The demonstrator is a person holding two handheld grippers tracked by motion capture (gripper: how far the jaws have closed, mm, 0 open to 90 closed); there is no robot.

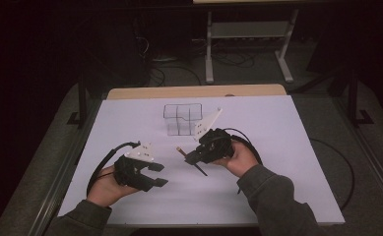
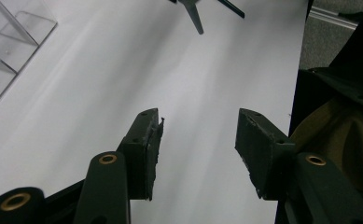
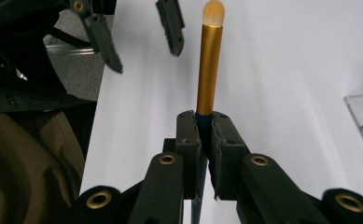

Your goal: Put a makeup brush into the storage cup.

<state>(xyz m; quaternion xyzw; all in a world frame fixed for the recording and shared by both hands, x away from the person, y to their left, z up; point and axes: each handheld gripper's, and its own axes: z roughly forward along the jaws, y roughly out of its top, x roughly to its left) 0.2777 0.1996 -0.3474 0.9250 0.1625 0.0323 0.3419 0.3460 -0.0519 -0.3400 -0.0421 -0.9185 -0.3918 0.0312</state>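
— Where's the brush [image 3: 209, 60]?

— Clamped in the right tool [image 3: 206, 133], held above the white bench [image 1: 277, 147]. From the right gripper view the gold ferrule runs straight out from between the pads, ending in a pale tuft. The dark handle runs back between the jaws and is mostly hidden there.

— And from above?

— In the high view the brush [image 1: 191, 160] is small and dim. I make out a light tip toward the left hand and a dark handle poking out below the right tool [image 1: 199, 155], nothing finer. The person's hand [image 1: 238, 157] wraps the tool body, so the pads themselves are hard to see from there.

— The left one?

— The left tool [image 2: 198, 135] has its jaws apart with bare bench between them. It sits low at the near left of the bench [image 1: 157, 174], well apart from the brush.

— Anything else?

— A clear divided box [image 1: 181, 119] stands behind the right tool, toward the middle of the bench. In the left gripper view the box [image 2: 11, 46] is cut off at the corner, and I can't tell whether anything is in it. Olive sleeves [image 1: 272, 196] enter from the bottom edge.
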